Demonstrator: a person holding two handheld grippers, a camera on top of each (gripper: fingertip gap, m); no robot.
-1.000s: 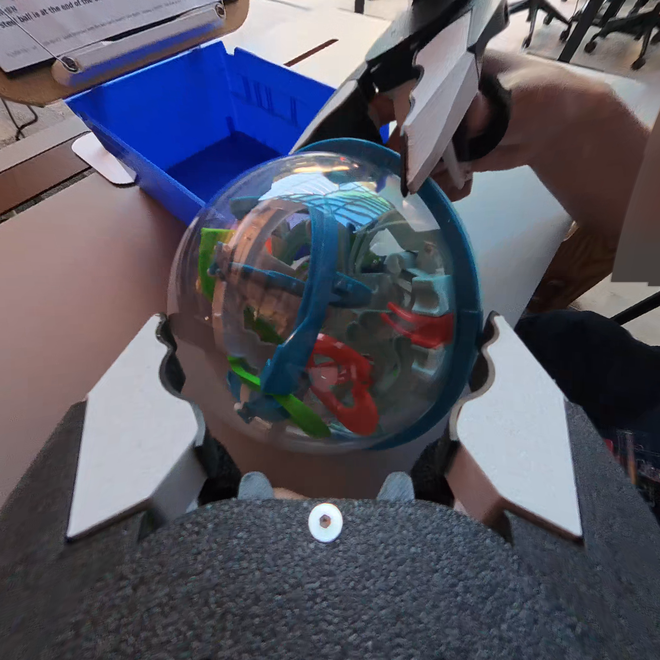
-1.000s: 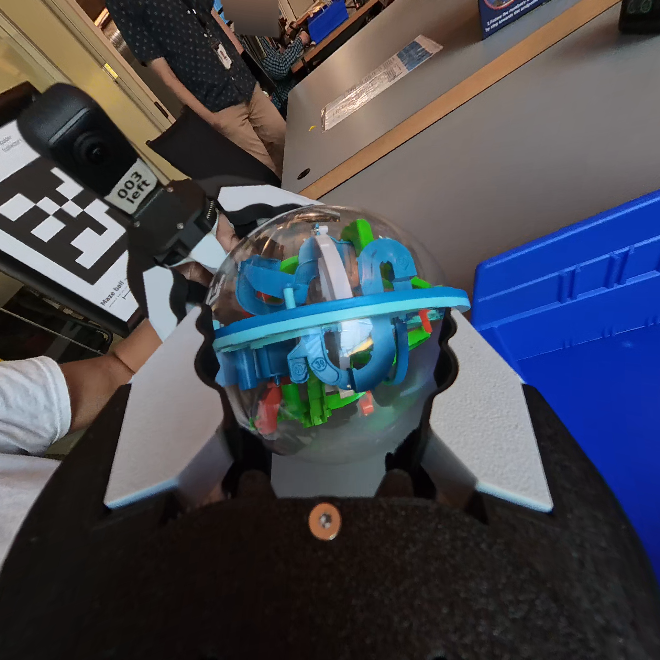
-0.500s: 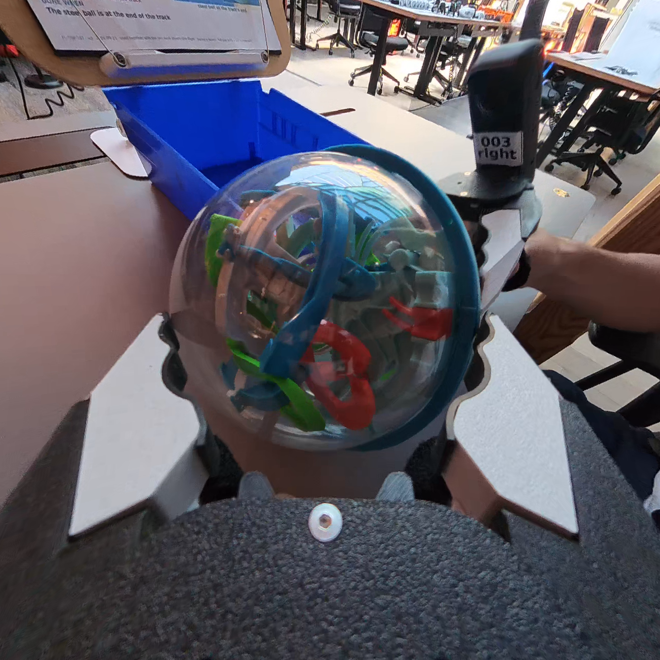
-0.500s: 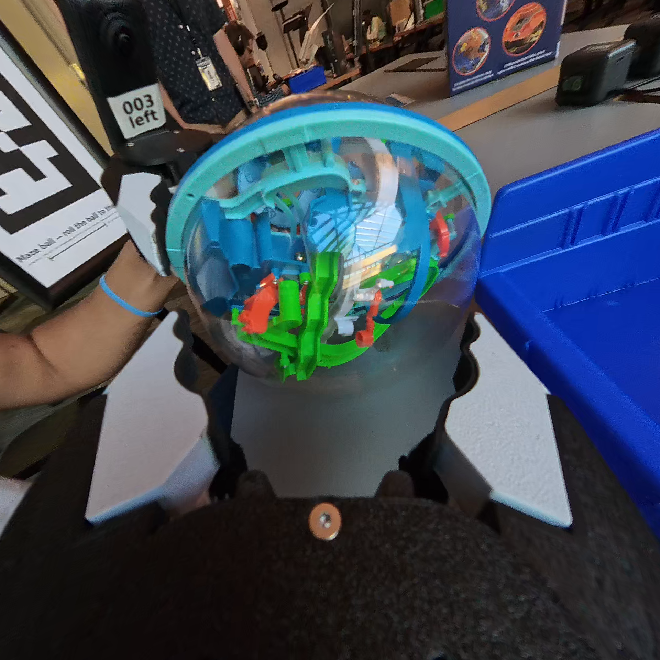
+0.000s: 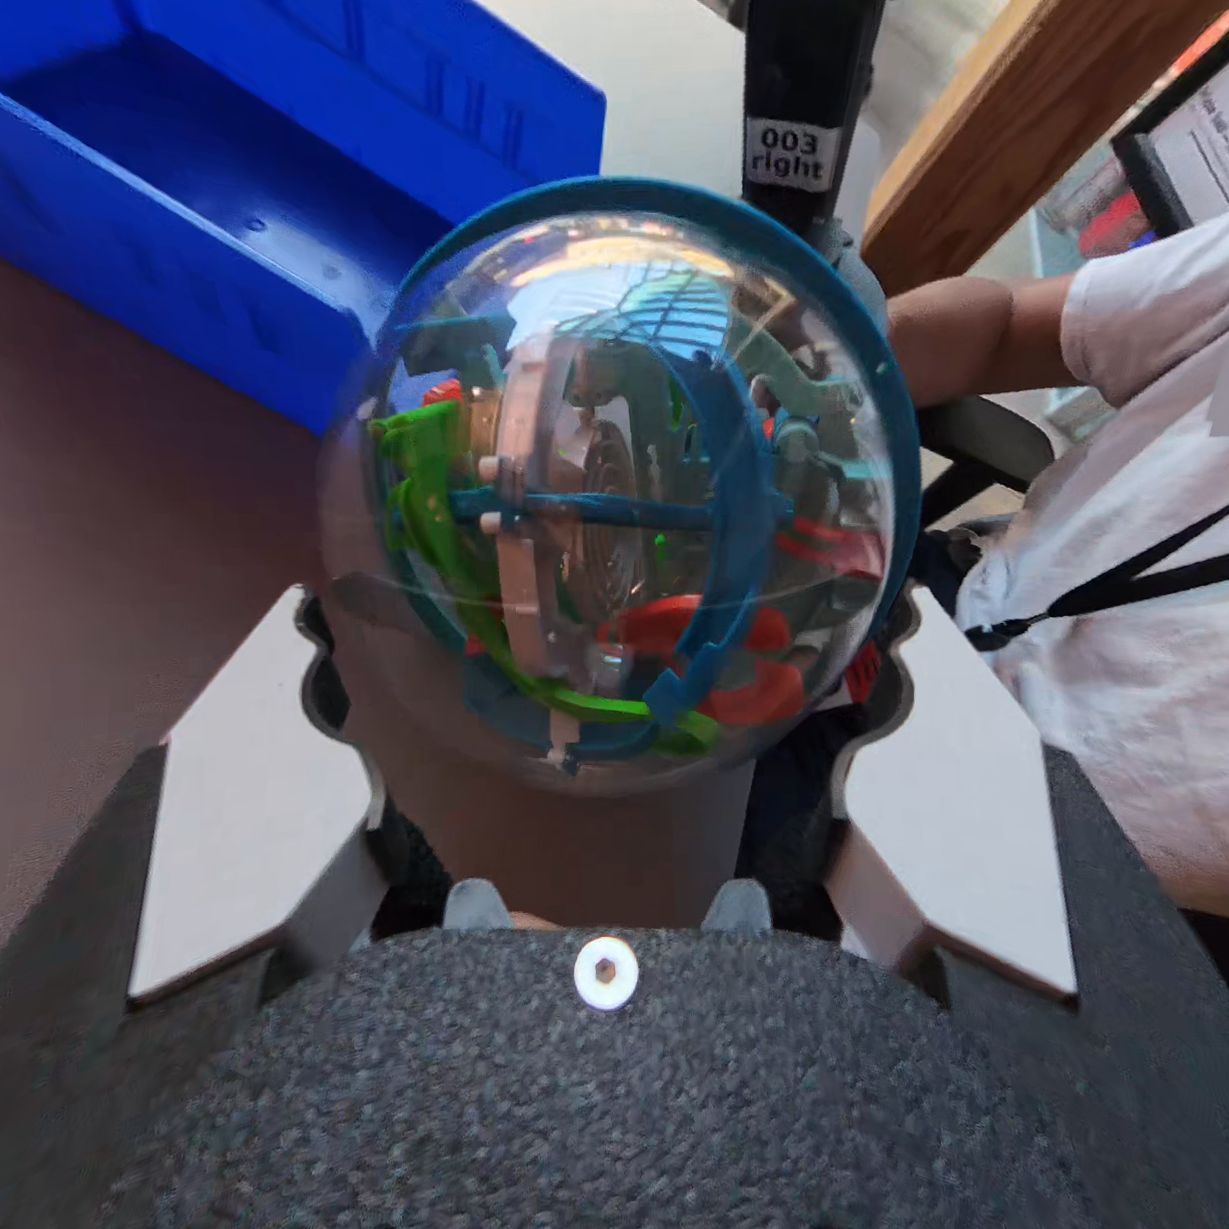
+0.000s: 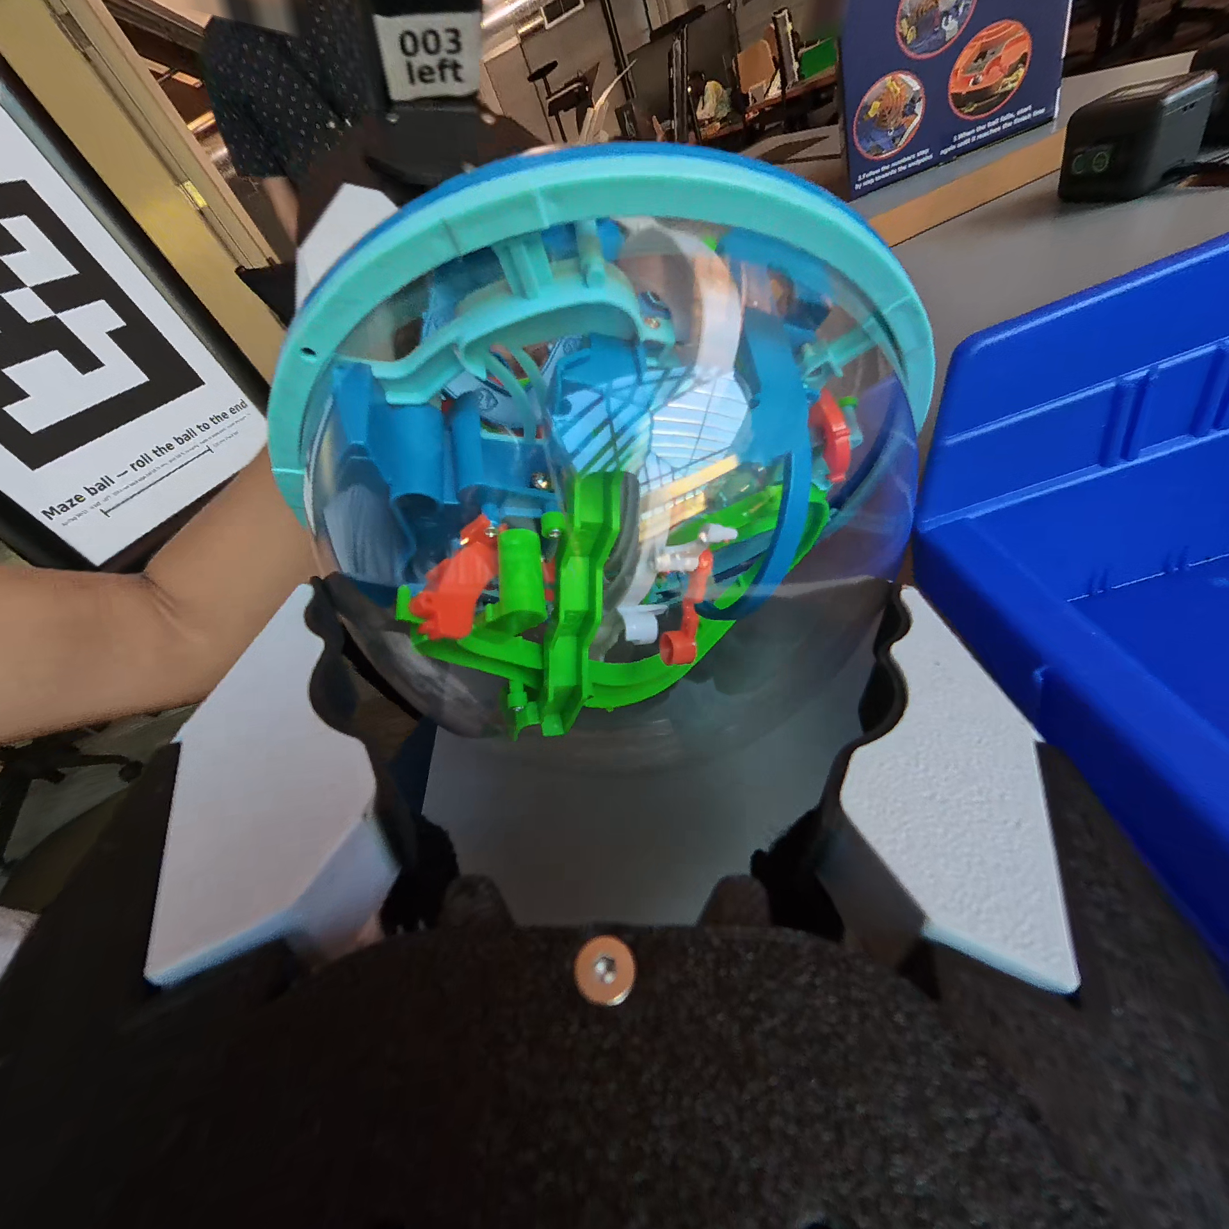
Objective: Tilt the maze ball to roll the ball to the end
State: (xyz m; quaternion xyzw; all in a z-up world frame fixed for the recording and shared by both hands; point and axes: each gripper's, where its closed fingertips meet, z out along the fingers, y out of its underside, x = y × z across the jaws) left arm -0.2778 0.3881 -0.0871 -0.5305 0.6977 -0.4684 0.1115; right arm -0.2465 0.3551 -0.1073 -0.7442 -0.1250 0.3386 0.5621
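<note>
The maze ball (image 5: 618, 485) is a clear sphere with a teal ring and blue, green and red tracks inside. It is held in the air between both grippers. My left gripper (image 5: 605, 598) is shut on its lower sides, with the ring nearly upright on the right. My right gripper (image 6: 605, 592) is shut on the same ball (image 6: 598, 432) from the opposite side, with the ring arching over the top. Each gripper shows behind the ball in the other view: the right gripper in the left wrist view (image 5: 791, 100), the left gripper in the right wrist view (image 6: 432, 100). I cannot pick out the small ball inside.
A blue bin stands close beside the ball (image 5: 233, 166) (image 6: 1097, 532). A brown table top (image 5: 133, 499) lies below. A sign board with a black-and-white marker (image 6: 80, 332) stands at the left. The person's arms (image 5: 964, 332) (image 6: 133, 632) are near. A wooden edge (image 5: 997, 133) is at the far right.
The ball has been turned and tilted: in the right wrist view its ring went from level to arching over the top. Both grippers kept their hold and swung with it.
</note>
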